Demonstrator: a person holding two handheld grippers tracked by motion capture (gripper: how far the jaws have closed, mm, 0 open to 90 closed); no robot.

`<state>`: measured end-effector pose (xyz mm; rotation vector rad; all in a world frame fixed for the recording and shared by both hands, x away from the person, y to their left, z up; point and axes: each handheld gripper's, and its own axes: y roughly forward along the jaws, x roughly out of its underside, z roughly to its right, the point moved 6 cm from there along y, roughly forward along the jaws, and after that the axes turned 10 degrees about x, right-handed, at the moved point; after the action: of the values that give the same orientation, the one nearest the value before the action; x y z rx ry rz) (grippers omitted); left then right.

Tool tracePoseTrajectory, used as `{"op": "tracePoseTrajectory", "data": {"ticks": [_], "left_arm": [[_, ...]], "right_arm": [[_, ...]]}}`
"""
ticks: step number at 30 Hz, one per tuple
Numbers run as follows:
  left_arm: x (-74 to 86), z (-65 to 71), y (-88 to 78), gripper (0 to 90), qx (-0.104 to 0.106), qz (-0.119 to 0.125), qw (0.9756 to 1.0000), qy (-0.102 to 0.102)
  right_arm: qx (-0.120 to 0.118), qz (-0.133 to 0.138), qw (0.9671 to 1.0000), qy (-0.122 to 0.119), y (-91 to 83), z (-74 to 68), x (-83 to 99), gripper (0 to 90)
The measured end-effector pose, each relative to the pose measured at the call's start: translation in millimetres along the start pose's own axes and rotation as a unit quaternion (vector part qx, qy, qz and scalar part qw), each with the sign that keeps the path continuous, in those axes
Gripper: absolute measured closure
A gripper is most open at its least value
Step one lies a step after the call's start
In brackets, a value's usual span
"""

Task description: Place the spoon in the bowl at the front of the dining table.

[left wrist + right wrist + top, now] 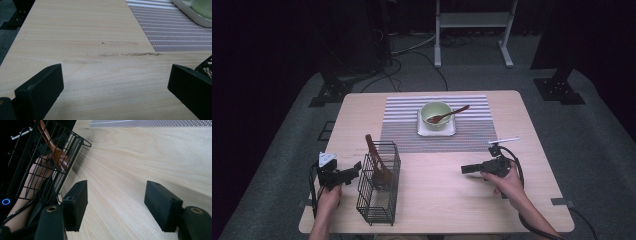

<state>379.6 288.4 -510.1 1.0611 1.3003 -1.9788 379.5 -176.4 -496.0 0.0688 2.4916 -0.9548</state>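
Note:
A black wire basket (379,182) stands on the wooden table (437,195) at front left, with a brown wooden utensil (376,162) leaning inside it. My left gripper (357,170) rests just left of the basket, its jaws open and empty above bare wood in the left gripper view (115,82). My right gripper (466,169) hovers at front right, pointing left toward the basket, jaws open with nothing between them (116,205). The basket (47,157) and the utensil (58,155) appear ahead of it. A green bowl (436,114) with a brown spoon (448,115) sits on a white plate (437,131).
A striped placemat (402,130) lies under the plate in the middle of the far half of the table. A small white stick (503,140) lies near the mat's right corner. The person's forearms enter from the bottom edge. A metal frame (474,30) and dark stands are behind the table.

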Motion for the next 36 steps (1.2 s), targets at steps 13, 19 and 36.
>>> {"op": "tracePoseTrajectory", "data": {"ticks": [13,19,36], "left_arm": [[0.0,-0.3,-0.3,0.0,0.0,0.0,1.0,-0.001],[-0.1,-0.3,-0.3,0.0,0.0,0.002,1.0,-0.002],[0.3,1.4,0.2,0.0,-0.002,-0.001,1.0,0.003]], "right_arm": [[-0.001,0.007,1.0,-0.006,-7.9,-4.3,11.9,33.6],[-0.003,0.01,0.9999,-0.013,-12.6,-9.0,18.6,33.4],[-0.005,0.011,0.9999,-0.012,-14.3,-8.9,34.9,32.8]]}}
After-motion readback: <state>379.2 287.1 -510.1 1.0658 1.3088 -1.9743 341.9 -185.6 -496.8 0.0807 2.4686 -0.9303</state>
